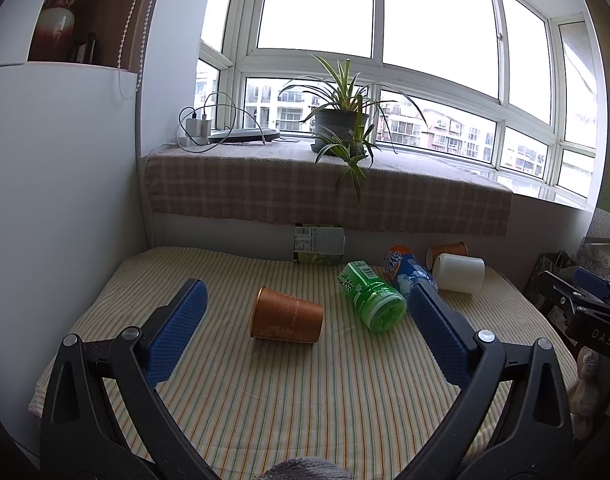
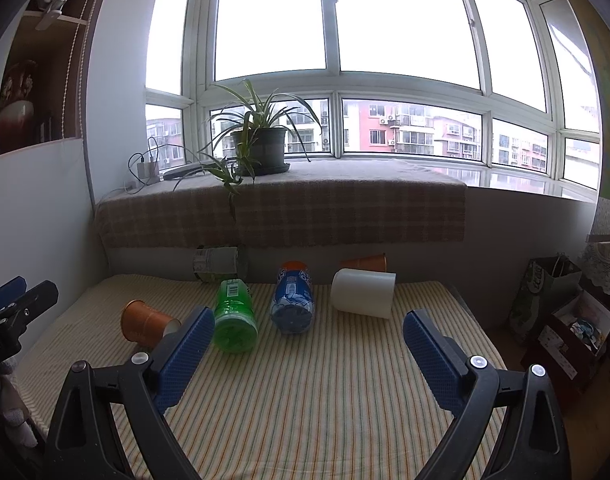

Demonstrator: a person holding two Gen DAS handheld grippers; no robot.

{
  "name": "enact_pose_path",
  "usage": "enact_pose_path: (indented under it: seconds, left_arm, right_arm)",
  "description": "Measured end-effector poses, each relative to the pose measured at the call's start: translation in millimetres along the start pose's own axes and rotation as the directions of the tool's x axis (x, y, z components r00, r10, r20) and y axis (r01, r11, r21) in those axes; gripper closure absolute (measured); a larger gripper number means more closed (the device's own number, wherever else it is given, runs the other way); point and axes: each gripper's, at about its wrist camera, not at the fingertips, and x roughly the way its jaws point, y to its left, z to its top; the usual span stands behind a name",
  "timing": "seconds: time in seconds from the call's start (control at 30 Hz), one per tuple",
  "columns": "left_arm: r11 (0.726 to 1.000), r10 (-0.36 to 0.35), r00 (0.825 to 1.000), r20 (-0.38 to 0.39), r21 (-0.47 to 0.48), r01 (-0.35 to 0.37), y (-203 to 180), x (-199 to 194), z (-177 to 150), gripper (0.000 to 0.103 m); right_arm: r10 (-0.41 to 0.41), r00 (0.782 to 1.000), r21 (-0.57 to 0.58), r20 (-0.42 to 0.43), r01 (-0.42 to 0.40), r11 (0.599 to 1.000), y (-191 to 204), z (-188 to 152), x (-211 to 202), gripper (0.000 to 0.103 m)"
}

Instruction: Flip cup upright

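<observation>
The left gripper (image 1: 307, 334) is released, its blue ribbed pads spread wide with nothing between them; the right gripper (image 2: 309, 350) is likewise released and empty. Both hang over the near half of the yellow-striped cloth table (image 1: 305, 400), where the cloth lies bare in front of the jaws. The table's left edge runs close along a white wall panel (image 1: 65, 200), its far edge meets the wall under a checked blanket-covered window sill (image 1: 265, 188), and its right edge drops off toward a dark paper bag and boxes (image 2: 545, 292) beside it.

The orange paper cup (image 1: 287, 319) lies on its side near the middle of the cloth, well apart from the wall. In the left wrist view it sits between the spread pads but beyond them, touching neither. Just right of it lies a green plastic bottle (image 1: 371, 296), then a blue plastic bottle with an orange cap (image 1: 409, 274), both tipped over with bases toward the cameras. A white cylindrical cup (image 2: 363, 293) lies on its side farther right, and a second orange paper cup (image 2: 365, 262) lies half hidden behind it. A clear labelled bottle (image 2: 217, 264) lies against the back wall; whether it holds anything cannot be made out. A potted spider plant (image 2: 261, 148) stands on the sill
</observation>
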Motion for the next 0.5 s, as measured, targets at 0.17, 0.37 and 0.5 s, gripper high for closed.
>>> enact_pose_path:
  seconds: [0.17,0.37,0.5]
  left_arm:
    - [1.000,-0.001,1.000,-0.010,0.004,0.001,-0.4,3.0,-3.9,0.001]
    - [1.000,0.006,0.999,-0.031,0.005,-0.006,6.0,11.5,-1.9,0.001]
    - [1.000,0.021,0.999,-0.042,0.000,-0.021,12.7,16.0,-0.6,0.001]
  right_arm:
    - [0.007,1.000,-0.013,-0.006,-0.007,1.000,4.2,1.8,5.2,0.006]
    - [0.028,0.999,-0.043,-0.017,-0.028,0.999,11.9,6.4,18.9,0.006]
    - [0.062,0.998,-0.069,-0.027,-0.063,0.996,20.1,14.1,34.5,0.006]
